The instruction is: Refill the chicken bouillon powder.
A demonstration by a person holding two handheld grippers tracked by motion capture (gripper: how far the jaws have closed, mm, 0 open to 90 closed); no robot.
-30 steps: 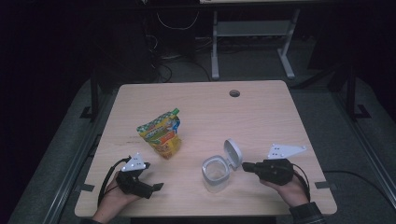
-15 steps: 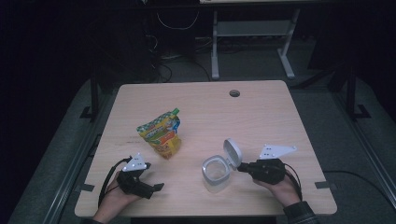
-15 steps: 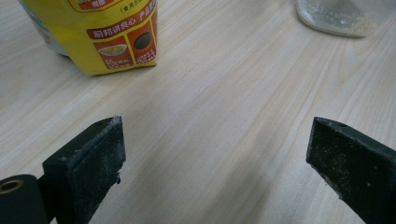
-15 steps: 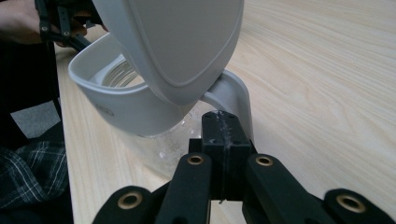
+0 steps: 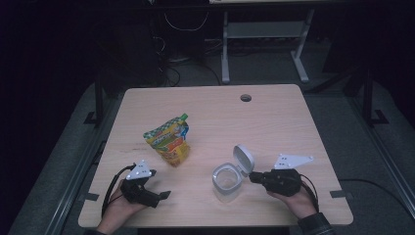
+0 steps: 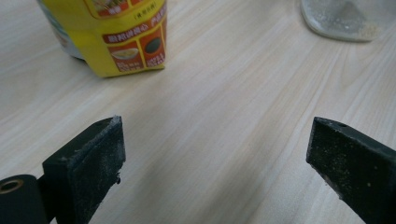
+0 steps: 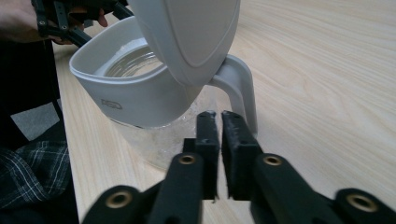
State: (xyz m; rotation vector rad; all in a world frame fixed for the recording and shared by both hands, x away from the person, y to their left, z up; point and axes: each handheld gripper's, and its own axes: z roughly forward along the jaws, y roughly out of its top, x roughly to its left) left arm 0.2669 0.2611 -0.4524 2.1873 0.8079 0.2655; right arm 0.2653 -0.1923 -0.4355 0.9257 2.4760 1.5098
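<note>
A yellow and green food pouch stands on the table left of centre; its base is close ahead of my left gripper. The left gripper rests near the front left edge, jaws wide apart with only bare wood between them. A clear jar with a white collar stands at front centre, its white hinged lid flipped up. My right gripper points at the jar's lid hinge arm. Its jaws have just been opening to a narrow slit, with nothing between them.
The wooden table has a round cable hole near its far edge. Behind it, on the dark floor, stand metal frame legs and loose cables. A plaid sleeve lies at the table's front edge.
</note>
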